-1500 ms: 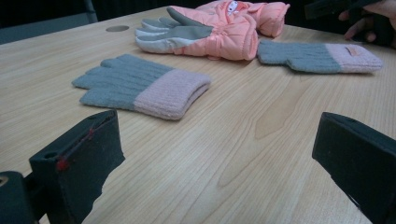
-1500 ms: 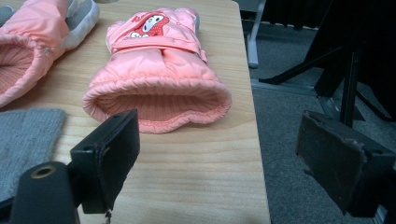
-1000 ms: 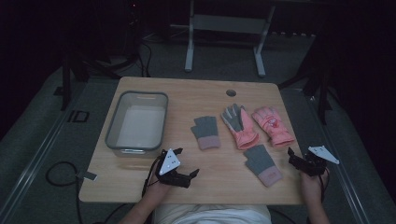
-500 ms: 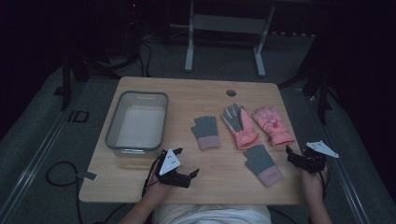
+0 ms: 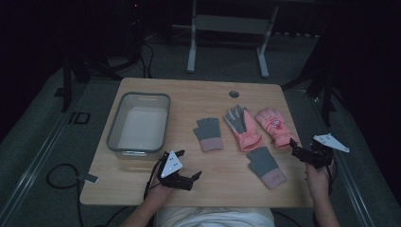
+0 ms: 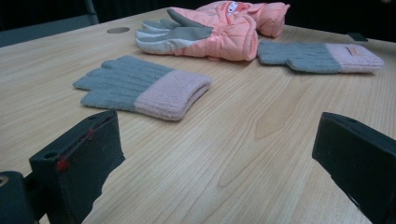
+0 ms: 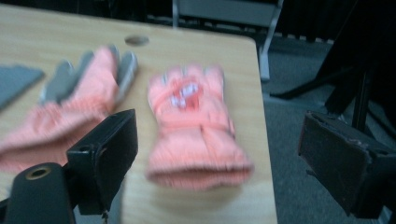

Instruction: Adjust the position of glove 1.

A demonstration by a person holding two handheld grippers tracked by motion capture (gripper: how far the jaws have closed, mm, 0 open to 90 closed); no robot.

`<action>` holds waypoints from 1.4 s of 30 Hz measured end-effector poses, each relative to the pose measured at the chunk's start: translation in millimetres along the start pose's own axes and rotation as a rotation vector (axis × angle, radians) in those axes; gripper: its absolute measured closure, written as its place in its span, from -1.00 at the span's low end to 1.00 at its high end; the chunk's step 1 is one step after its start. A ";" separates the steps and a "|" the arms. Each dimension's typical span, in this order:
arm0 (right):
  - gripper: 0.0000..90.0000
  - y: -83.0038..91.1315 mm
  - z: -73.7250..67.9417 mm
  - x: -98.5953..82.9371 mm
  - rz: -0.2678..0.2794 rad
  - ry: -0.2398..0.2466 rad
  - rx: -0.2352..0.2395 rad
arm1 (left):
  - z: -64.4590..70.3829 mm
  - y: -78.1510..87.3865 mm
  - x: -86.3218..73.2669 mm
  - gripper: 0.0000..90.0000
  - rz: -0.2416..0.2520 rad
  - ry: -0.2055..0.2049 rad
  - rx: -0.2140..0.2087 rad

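Two pairs of gloves lie on the wooden table. One grey knit glove with a pink cuff rests mid-table, its mate nearer the front right. A pink ski glove lies palm up, and the second pink ski glove lies beside it. My left gripper sits open near the front edge, facing the knit glove. Just right of the second ski glove, my right gripper is open and aimed at that glove's cuff.
A clear plastic bin stands empty on the table's left side. A round cable hole sits near the far edge. The table's right edge runs close to my right gripper. Dark floor and a metal stand lie beyond.
My right gripper has crept forward and a little left, toward the second pink ski glove. The left gripper and the gloves have stayed put.
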State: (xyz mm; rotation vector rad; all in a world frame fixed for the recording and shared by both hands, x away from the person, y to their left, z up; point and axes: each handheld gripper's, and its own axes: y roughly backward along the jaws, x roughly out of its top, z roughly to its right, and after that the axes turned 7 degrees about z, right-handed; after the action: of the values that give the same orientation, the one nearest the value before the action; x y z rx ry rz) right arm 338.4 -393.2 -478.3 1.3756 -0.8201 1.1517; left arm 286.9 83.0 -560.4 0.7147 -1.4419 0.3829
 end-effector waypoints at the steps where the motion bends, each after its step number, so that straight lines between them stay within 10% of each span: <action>1: -0.73 1.3 -1.7 6.0 0.007 0.006 -0.002 | 0.1 -0.1 0.0 -0.97 0.000 -0.001 0.000; 14: -0.69 2.4 -15.8 57.8 0.040 -0.015 0.054 | -0.2 -0.1 0.0 -0.97 0.000 0.002 -0.003; 37: -0.73 -34.0 -85.1 81.1 0.006 0.041 0.210 | -0.1 -0.4 0.1 -0.97 -0.002 0.002 -0.009; 42: -0.72 -46.0 -111.5 79.1 -0.013 0.052 0.344 | -0.3 -0.5 0.1 -0.97 -0.003 0.004 -0.010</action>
State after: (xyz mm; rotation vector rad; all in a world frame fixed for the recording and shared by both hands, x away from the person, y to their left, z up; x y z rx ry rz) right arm 383.8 -266.5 -426.4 1.6194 -0.5918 1.3568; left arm 287.5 82.8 -560.4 0.7077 -1.4381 0.3750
